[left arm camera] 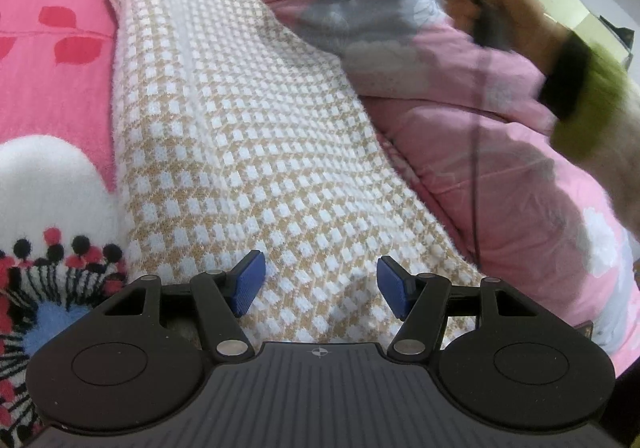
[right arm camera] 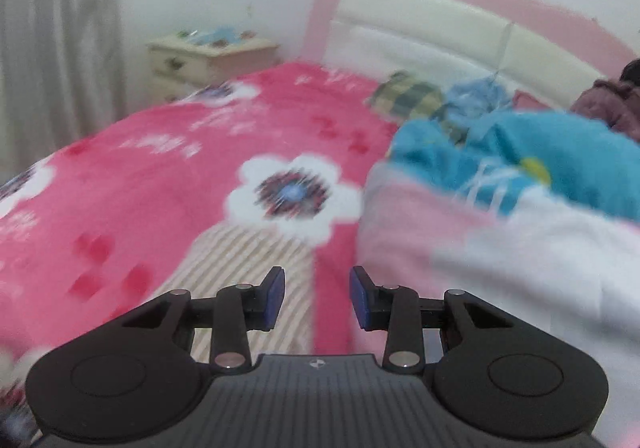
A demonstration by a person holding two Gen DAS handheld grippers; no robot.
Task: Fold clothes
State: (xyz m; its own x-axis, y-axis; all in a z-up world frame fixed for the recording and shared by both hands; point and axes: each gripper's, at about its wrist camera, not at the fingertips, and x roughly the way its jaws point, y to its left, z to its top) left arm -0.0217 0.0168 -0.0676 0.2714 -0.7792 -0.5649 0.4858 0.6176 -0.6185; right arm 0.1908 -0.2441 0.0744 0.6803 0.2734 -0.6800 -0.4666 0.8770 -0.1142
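Note:
A beige and white checked knit garment (left arm camera: 240,135) lies folded on the pink flowered bedspread (left arm camera: 52,59). My left gripper (left arm camera: 320,284) hovers just above its near end, jaws open and empty. In the right wrist view the same garment (right arm camera: 248,264) shows blurred under my right gripper (right arm camera: 317,298), which is open and empty above its edge. The person's right hand (left arm camera: 496,7) holding the other gripper shows blurred at the top right of the left wrist view.
A pink and grey quilt (left arm camera: 460,135) is bunched to the right of the garment. A blue blanket (right arm camera: 500,155) and other clothes (right arm camera: 408,95) are piled near the headboard (right arm camera: 440,15). A bedside cabinet (right arm camera: 208,55) stands by the curtain.

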